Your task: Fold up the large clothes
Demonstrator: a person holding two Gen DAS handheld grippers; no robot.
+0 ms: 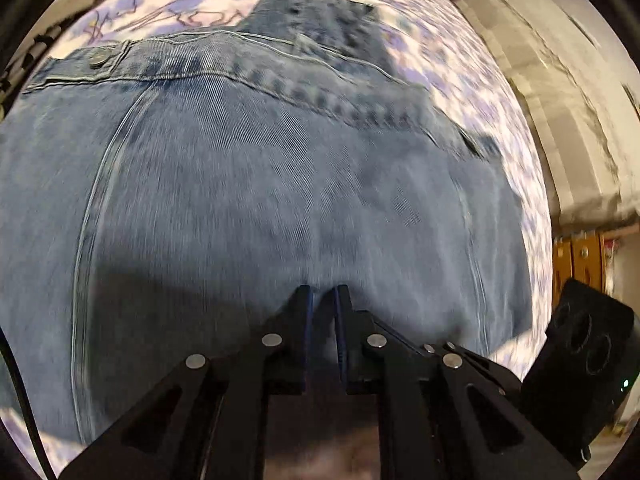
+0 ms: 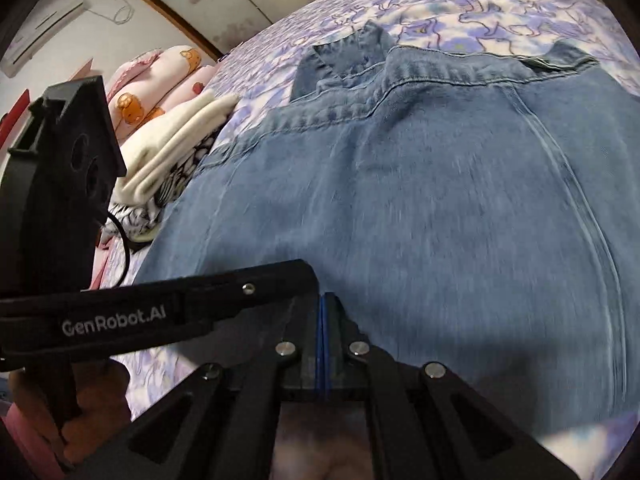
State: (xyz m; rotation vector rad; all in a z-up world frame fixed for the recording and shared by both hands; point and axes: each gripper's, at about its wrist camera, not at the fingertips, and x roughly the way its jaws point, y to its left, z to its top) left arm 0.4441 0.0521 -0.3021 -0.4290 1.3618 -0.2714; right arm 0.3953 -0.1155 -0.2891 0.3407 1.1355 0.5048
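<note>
A large blue denim garment (image 1: 256, 200) lies spread over a floral purple-and-white bedsheet (image 1: 460, 80), with a metal button (image 1: 98, 58) at its far left hem. My left gripper (image 1: 323, 293) hovers low over the near part of the denim. Its jaws stand a narrow slit apart with nothing pinched between them. My right gripper (image 2: 324, 300) is over the same denim garment (image 2: 440, 220), blue pads pressed together and holding nothing. The black housing of the other tool (image 2: 60, 200) shows at the left of the right wrist view, with a hand (image 2: 100, 392) under it.
A stack of folded cream and black-and-white clothes (image 2: 176, 148) lies left of the denim, with pink bear-print bedding (image 2: 160, 76) behind it. An air conditioner (image 2: 44, 28) hangs on the far wall. Past the bed's right edge stands a wooden cabinet (image 1: 580, 256).
</note>
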